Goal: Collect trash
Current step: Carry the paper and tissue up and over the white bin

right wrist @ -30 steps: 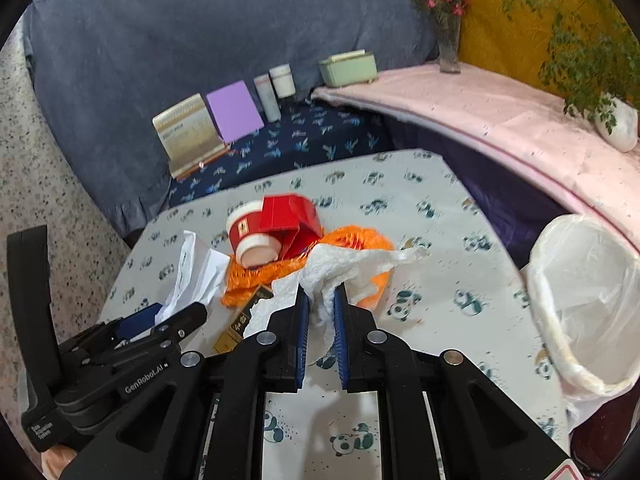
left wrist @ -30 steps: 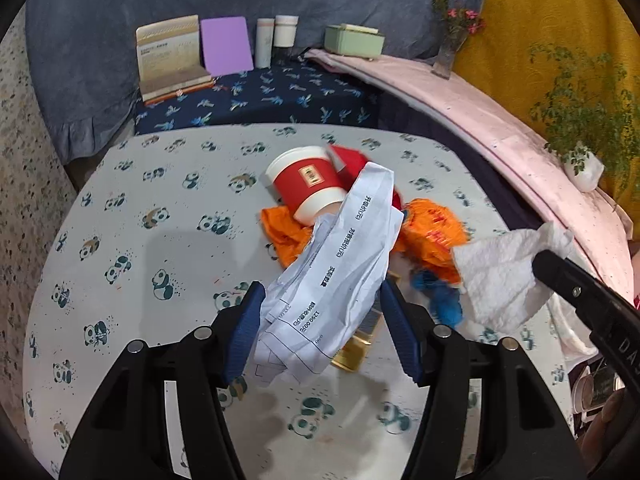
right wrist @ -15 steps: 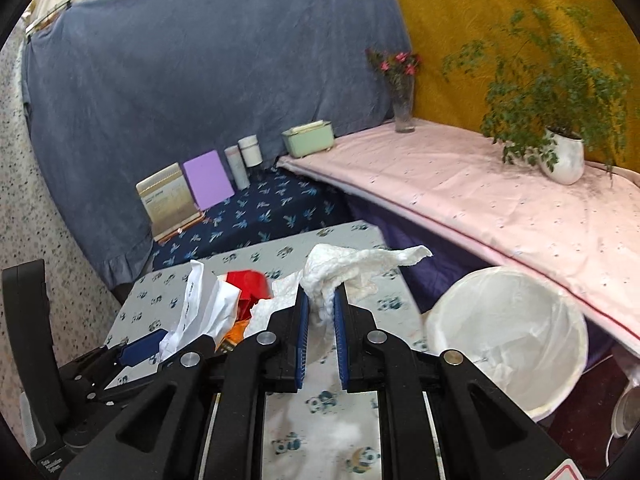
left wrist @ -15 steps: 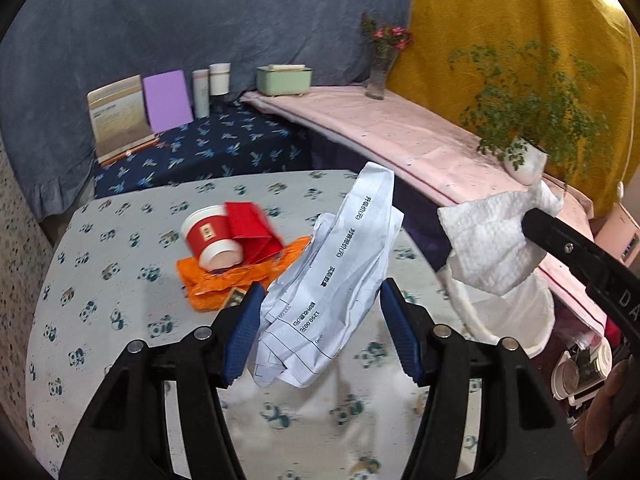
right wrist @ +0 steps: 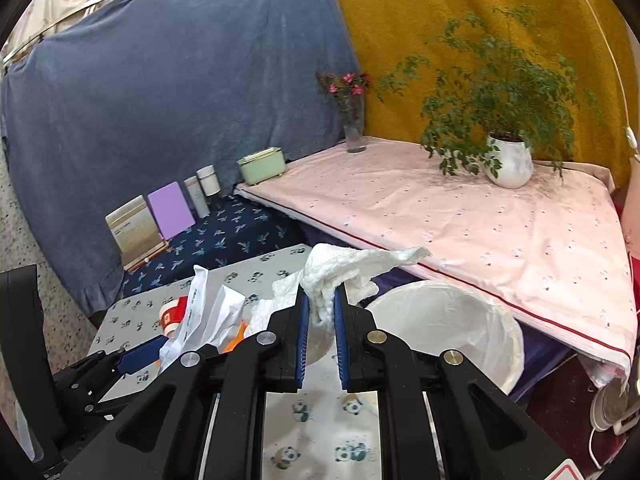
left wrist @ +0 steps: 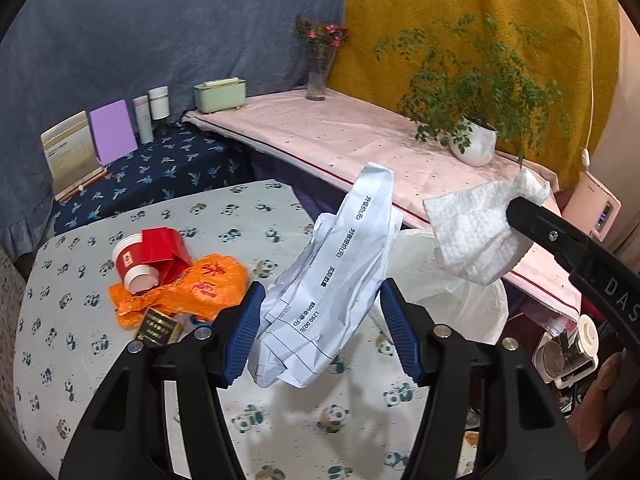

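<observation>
Now both hands are loaded and up in the air. The left gripper [left wrist: 320, 332] has its blue pads pressed against a crumpled printed paper [left wrist: 332, 280], held above the panda-print table [left wrist: 256, 412]. The right gripper [right wrist: 320, 320] is clamped tight on a wad of white tissue [right wrist: 344, 268], and just ahead of it and lower sits the bin with the white liner [right wrist: 452, 320], tucked beside the table's far edge, under the pink-covered shelf [right wrist: 460, 208].

So, judging progress: two pieces are picked up, neither is dropped yet, and from here the bin liner looks bare inside, though only part of it shows, so I won't swear to that. The tissue seems the closer of the two to going in.

Plenty is left on the table: a red paper cup [left wrist: 132, 264] on its side, a red carton [left wrist: 164, 246] against it, an orange wrapper [left wrist: 192, 292] under both, and a small dark box [left wrist: 158, 326] at its near edge. I'd call it early in the job.
</observation>
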Motion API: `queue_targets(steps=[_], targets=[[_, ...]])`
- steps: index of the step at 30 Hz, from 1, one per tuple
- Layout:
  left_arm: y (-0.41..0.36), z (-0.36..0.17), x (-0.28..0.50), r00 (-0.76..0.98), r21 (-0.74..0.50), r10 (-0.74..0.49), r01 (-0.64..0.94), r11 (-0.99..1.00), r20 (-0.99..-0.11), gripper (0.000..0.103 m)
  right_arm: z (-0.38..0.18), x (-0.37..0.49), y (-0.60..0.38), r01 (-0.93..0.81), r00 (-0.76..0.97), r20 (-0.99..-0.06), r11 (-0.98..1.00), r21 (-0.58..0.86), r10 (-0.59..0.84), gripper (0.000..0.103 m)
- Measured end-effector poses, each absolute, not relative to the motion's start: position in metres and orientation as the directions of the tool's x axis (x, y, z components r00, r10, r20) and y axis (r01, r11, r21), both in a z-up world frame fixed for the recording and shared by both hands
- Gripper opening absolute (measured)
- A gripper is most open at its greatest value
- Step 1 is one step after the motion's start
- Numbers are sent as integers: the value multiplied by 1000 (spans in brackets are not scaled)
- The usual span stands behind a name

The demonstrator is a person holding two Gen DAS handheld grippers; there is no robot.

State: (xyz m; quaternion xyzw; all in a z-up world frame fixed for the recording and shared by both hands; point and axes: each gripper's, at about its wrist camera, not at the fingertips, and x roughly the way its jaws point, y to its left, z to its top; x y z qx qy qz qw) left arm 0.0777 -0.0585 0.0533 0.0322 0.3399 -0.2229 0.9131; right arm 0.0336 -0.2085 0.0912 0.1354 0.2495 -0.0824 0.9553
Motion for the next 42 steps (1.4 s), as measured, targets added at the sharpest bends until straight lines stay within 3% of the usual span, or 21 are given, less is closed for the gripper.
queue_targets(steps=[42], targets=[[-180, 13, 93, 559, -53, -429, 565, 823, -710, 57, 55, 25, -319, 387, 801, -562, 894, 224, -206, 12]])
